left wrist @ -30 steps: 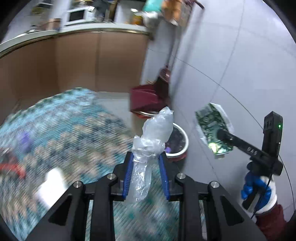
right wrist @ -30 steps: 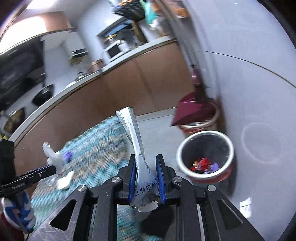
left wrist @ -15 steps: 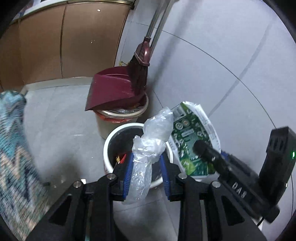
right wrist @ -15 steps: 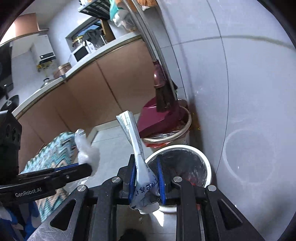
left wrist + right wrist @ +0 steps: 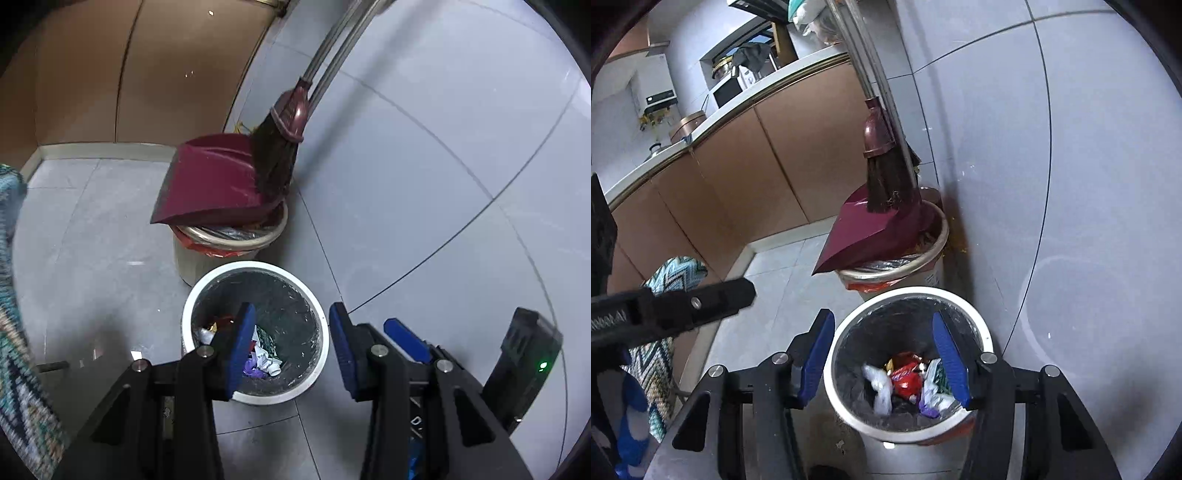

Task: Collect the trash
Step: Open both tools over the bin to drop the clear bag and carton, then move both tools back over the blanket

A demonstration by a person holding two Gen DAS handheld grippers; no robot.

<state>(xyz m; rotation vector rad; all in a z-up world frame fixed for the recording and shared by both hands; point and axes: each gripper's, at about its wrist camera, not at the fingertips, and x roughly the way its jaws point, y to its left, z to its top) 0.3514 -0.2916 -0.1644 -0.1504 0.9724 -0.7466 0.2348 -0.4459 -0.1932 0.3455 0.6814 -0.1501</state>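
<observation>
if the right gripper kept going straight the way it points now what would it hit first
Probably the trash inside the white bin: the right gripper, jaws opening and empty, aims into its mouth. Depth is unclear.

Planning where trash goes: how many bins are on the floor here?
2: a white-rimmed bin nearest, holding wrappers, and a second bin just behind it against the wall, topped by a maroon dustpan.
</observation>
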